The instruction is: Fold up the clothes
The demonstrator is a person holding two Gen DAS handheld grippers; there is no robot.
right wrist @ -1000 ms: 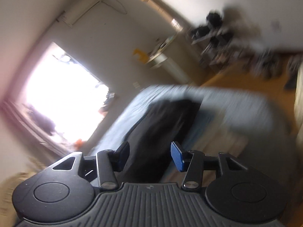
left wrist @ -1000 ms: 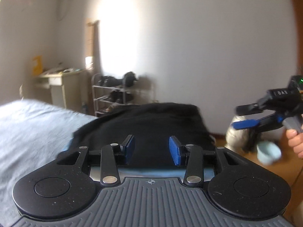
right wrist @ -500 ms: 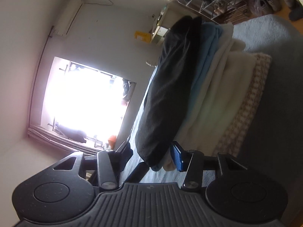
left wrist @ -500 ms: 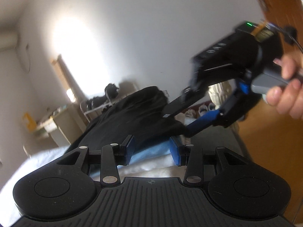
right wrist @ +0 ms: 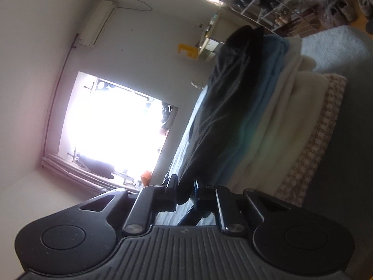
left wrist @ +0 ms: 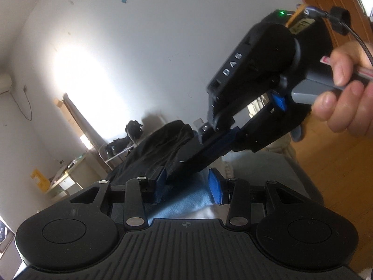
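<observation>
- Both grippers have come in from well off the bed (right wrist: pixel 345 126) to the near end of the clothes pile since a second ago, when the left wrist view showed the pile from a distance and the right one was off to the side.
- Bed: a grey-blue cover carries the pile, which sits close to the bed's near edge, probably so it can be reached from the floor side.
- Pile: a stack of folded layers with the black garment (right wrist: pixel 228 107) on top, then a blue garment (right wrist: pixel 268 98), then white cloth (right wrist: pixel 293 121) and a checked blanket (right wrist: pixel 324 126) at the bottom. In the left wrist view the black garment (left wrist: pixel 158 149) reaches away toward the far edge of the bed.
- Right gripper (right wrist: pixel 185 190): its jaws have just been closing and now pinch the near corner of the black garment, with the cloth bunched between the fingers. Taking only the top layer, I judge, lets it lift clear of the stack.
- Hand (left wrist: pixel 345 93): it wraps the right tool's handle, seen from the left wrist.
- Left gripper (left wrist: pixel 186 186): its jaws stand spread and hold nothing; the black garment's hem and the blue layer lie just ahead, so it seems set to take the neighbouring corner.
</observation>
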